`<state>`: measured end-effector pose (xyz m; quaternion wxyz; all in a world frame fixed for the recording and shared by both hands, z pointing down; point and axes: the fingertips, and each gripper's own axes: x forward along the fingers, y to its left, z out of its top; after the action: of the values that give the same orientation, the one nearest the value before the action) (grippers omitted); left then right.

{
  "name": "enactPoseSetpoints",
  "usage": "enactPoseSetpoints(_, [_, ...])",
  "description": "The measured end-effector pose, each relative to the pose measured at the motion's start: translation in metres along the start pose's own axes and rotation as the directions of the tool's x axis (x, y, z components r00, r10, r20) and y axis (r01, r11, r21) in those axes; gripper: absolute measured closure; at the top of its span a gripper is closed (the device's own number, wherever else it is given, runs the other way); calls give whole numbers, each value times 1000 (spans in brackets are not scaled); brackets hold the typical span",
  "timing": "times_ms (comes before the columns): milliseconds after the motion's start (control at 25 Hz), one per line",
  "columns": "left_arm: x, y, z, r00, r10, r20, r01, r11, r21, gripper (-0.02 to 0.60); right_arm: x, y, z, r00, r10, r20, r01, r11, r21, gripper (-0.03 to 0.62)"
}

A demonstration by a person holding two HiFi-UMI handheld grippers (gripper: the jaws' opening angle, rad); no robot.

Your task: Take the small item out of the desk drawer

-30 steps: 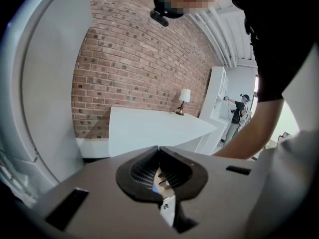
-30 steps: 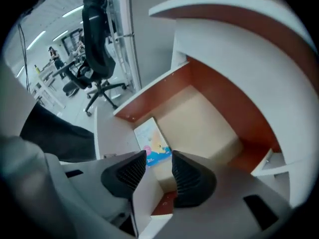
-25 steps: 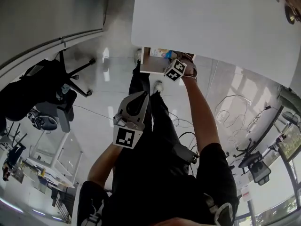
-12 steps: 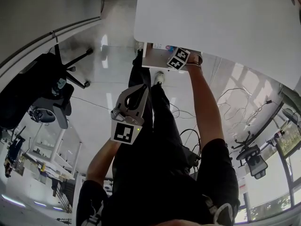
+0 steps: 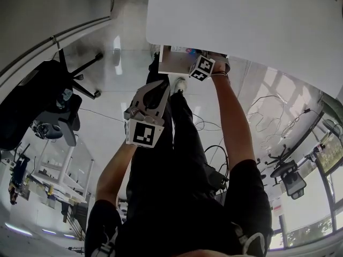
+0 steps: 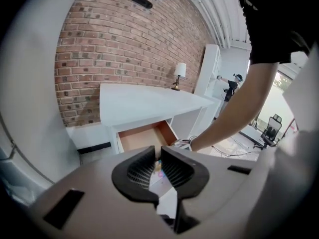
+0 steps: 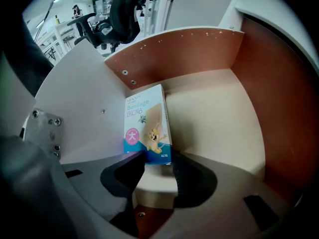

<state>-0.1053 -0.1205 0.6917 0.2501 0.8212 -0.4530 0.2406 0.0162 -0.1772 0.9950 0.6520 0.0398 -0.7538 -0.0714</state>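
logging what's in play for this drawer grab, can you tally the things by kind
Bandage box: 1
Open drawer: 1
Desk: 1
Grippers: 2 (left gripper shut; right gripper closing, with the box's end between its jaws)
Total: 5

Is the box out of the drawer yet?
No, the box lies inside the open drawer, on its floor.
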Motion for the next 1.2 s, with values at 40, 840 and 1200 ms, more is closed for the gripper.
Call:
enactPoseSetpoints(40, [8, -1, -3, 999, -17, -29, 19, 999, 45, 528, -3, -2, -1, 1000, -9, 5, 9, 1000, -3, 403])
enactPoseSetpoints(840, [189, 12, -119, 807, 68, -587, 456, 560, 692, 353, -42, 6, 0, 989, -125, 82, 128, 991, -35, 462])
enactPoseSetpoints(1200, [214, 6, -153, 743, 141, -654, 561, 402, 724, 353, -47, 12, -4, 984, -154, 85, 160, 985, -61, 462])
